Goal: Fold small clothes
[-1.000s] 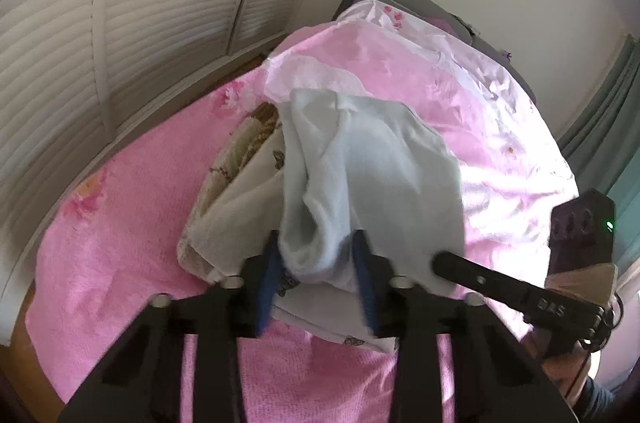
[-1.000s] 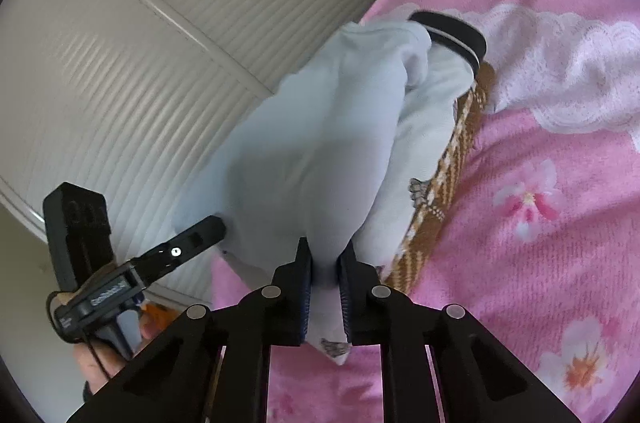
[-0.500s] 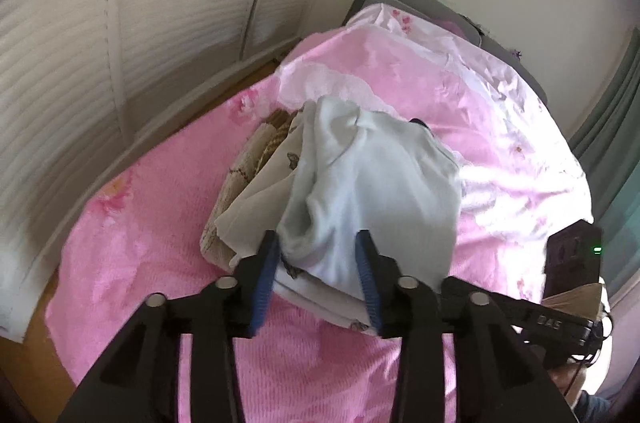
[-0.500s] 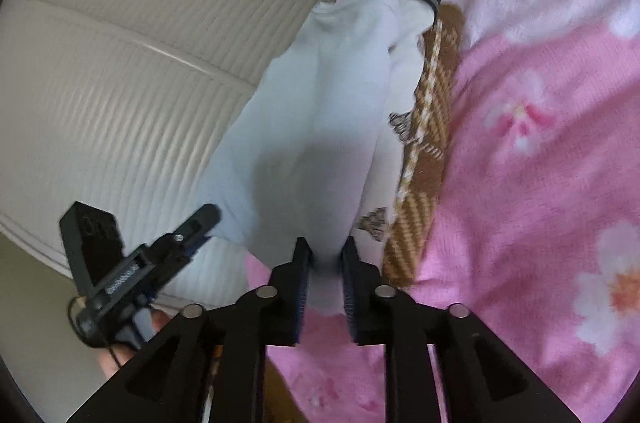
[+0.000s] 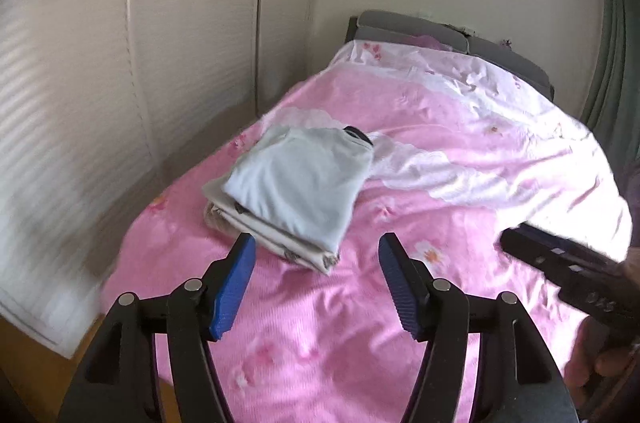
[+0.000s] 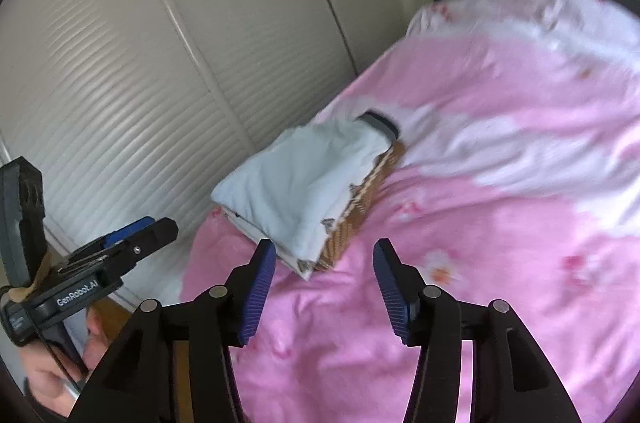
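Both grippers have pulled back off the light blue garment [image 5: 298, 191], jaws just opening, now wide and empty. We count one stack [image 6: 308, 199] of three folded pieces on the pink bed [image 5: 400, 303].

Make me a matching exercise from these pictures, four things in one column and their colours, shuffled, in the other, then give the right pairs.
Things:
1. top folded garment
2. bedspread
3. garment at the bottom of the stack
4. pads on the right gripper

Colours:
A. blue
B. brown and white check
C. pale blue
D. pink with flowers

Pairs: 1-C, 2-D, 3-B, 4-A
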The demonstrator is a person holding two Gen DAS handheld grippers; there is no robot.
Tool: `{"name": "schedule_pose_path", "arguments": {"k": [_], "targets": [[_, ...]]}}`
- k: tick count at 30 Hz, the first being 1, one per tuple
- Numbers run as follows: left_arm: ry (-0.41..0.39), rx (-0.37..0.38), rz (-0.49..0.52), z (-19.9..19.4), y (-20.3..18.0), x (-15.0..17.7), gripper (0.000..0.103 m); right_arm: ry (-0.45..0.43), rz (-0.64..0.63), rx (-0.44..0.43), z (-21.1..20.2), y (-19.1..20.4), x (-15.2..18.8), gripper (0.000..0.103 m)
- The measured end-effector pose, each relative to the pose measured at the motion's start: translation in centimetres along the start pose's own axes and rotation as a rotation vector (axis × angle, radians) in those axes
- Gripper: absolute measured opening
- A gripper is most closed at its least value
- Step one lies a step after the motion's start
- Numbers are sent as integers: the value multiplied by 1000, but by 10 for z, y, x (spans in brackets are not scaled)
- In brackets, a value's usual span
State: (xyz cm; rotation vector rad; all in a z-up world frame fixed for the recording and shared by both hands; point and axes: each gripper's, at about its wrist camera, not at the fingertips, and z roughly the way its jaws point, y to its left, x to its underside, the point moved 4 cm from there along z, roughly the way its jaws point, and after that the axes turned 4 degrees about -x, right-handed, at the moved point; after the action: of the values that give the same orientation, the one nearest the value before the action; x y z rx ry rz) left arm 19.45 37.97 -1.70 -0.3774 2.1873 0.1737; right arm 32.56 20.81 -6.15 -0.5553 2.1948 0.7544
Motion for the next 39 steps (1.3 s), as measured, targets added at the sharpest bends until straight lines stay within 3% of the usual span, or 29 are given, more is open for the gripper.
{"name": "schedule_pose_path", "arguments": {"k": [2,8,21,30,39], "targets": [[-30,-19,8,-21,-15,9,72,-39,-26,40,-37,-4,10,58],[-75,13,61,-75,-77,37,76,-156,-82,177,-139,-5,36,75],[-137,216,216,-163,-248,99,97,-279,43,492,-341,-105,119,82],[-100,263,260,-185,-299,137,99,-298,97,650,-419,-132,167,88],[-117,234,285,-200,-307,161,103,-286,148,686,-441,-145,193,88]]}}
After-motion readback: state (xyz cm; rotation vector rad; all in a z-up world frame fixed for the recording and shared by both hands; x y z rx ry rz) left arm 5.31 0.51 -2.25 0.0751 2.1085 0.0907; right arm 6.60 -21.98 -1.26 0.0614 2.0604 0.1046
